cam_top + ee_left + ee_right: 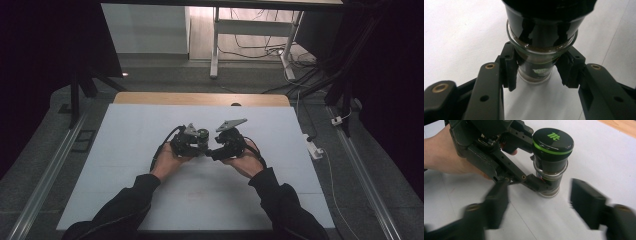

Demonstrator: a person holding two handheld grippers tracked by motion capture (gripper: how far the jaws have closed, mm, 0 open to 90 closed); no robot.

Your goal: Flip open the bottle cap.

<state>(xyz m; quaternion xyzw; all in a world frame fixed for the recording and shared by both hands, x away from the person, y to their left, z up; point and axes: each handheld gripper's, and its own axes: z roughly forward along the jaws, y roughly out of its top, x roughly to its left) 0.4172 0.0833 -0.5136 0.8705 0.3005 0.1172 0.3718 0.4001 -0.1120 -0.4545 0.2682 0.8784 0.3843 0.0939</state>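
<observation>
A small glass jar (550,173) with brown contents and a black lid (552,141) ringed in green stands upright on the white board (125,170). My left gripper (537,67) is shut on the jar's glass body (536,45) just under the lid, and its fingers (537,185) press the jar from both sides. In the high view the jar (202,134) sits at mid-table, with the left gripper (200,143) coming in from its left. My right gripper (541,205) is open and blurred, its jaws spread wide just short of the jar. It shows in the high view (214,151) right of the jar.
The white board covers most of a wooden table (200,98). A hand (444,157) holds the left gripper close to the jar. Beyond the table's far edge are white desk legs (215,45) and cables (260,50) on the floor.
</observation>
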